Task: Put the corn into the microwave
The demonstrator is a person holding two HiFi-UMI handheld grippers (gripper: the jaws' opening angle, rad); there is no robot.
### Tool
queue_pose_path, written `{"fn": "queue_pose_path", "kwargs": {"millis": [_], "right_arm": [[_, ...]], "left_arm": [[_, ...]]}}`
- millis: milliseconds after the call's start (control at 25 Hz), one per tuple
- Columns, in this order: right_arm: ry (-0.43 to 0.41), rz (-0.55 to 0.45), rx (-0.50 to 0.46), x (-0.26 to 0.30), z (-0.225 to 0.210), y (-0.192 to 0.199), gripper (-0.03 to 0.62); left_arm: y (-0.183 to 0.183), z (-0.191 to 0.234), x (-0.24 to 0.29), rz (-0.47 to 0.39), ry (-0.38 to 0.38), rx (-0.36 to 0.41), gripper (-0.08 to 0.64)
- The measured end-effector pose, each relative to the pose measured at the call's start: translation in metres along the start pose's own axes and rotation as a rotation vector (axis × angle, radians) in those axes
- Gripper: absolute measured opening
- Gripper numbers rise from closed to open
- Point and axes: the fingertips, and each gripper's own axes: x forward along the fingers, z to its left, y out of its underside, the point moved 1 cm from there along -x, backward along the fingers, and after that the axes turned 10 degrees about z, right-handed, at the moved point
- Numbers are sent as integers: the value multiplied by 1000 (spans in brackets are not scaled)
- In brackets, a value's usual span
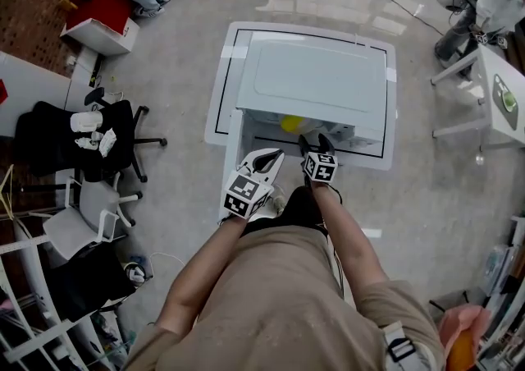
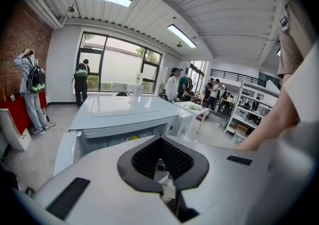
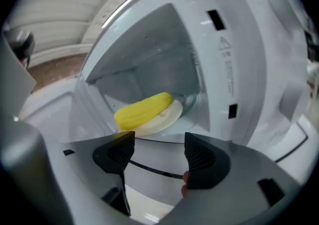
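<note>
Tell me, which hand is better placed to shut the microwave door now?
Left, I'd say. The left gripper, jaws shut, sits beside the open door hanging on that side. The right gripper, open and empty, points at the corn inside, so it would have to back out first.

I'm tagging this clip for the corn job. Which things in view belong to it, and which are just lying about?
Belongs to the job:
- yellow corn cob, lying on a round white plate
- open white microwave, which holds both
- right gripper, open and empty
- left gripper, shut

Just lying about:
- black office chair
- red-topped white box
- white side table
</note>
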Motion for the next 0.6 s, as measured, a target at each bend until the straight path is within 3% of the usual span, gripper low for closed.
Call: {"fn": "queue_pose_path", "kwargs": {"millis": [80, 160, 600], "right_arm": [[51, 35, -178, 2, 10, 2, 299], [76, 57, -269, 6, 19, -1, 301], [73, 97, -289, 34, 25, -16, 299]], "left_arm": [[1, -2, 1, 4, 2, 4, 5], [2, -2, 2, 8, 2, 4, 5], [6, 1, -1, 15, -8, 3, 5]]}}
